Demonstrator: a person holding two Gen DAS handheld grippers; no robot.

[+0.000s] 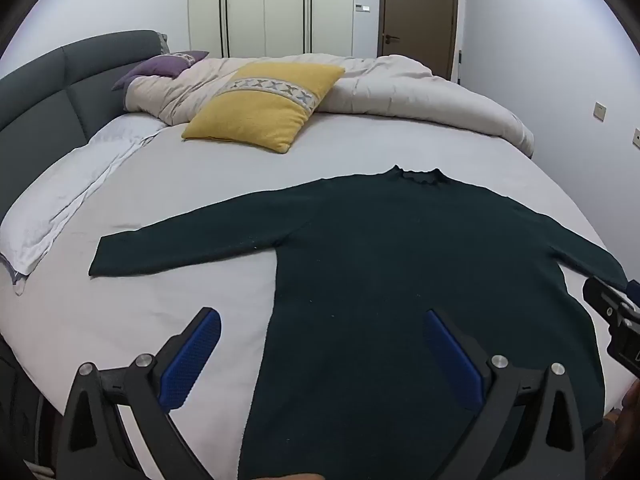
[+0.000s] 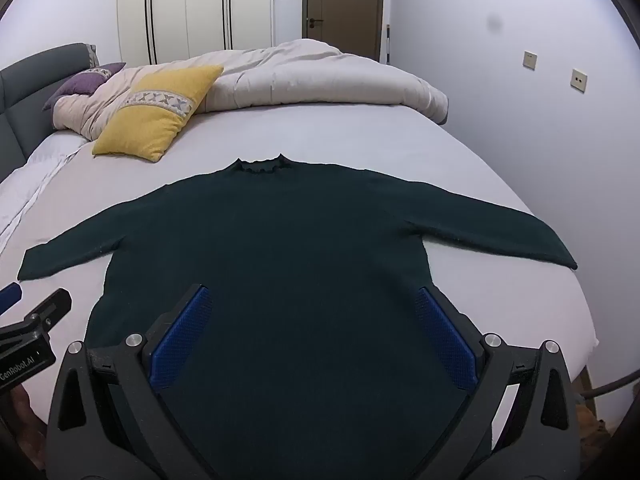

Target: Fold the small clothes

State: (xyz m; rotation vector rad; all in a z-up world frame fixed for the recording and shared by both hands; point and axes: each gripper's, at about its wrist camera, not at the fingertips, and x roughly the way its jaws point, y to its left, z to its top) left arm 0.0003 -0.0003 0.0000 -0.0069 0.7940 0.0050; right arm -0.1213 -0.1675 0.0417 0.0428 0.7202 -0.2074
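The dark green sweater (image 2: 280,248) lies flat and face-up on the bed (image 2: 360,136), collar pointing toward the yellow pillow (image 2: 160,112) and both sleeves stretched straight out to the sides, so nothing has been folded yet. Both tools hover over the hem end, the end farthest from that pillow: the left gripper (image 1: 320,356) sits over the sweater's left edge, one blue pad above bare sheet and the other above the knit, while the right gripper (image 2: 316,336) hangs over the middle of the body. Each has its jaws spread as wide as they go, and neither has hold of anything. What I'd worry about from here is the grab itself. The knit looks thick and soft (the sort that bunches instead of creasing), so a pinch taken mid-body could lift only the top layer and drag the back layer into a wrinkle. The left one, straddling the edge, could just as easily catch the bedsheet along with the sweater and pull both. The right sleeve (image 2: 500,232) reaches nearly to the mattress edge, well away from the pillow, and a careless tug could slide it off the side. The two grippers are also close together, so a sweep inward risks them knocking. Uneven lifts would skew the fold line.
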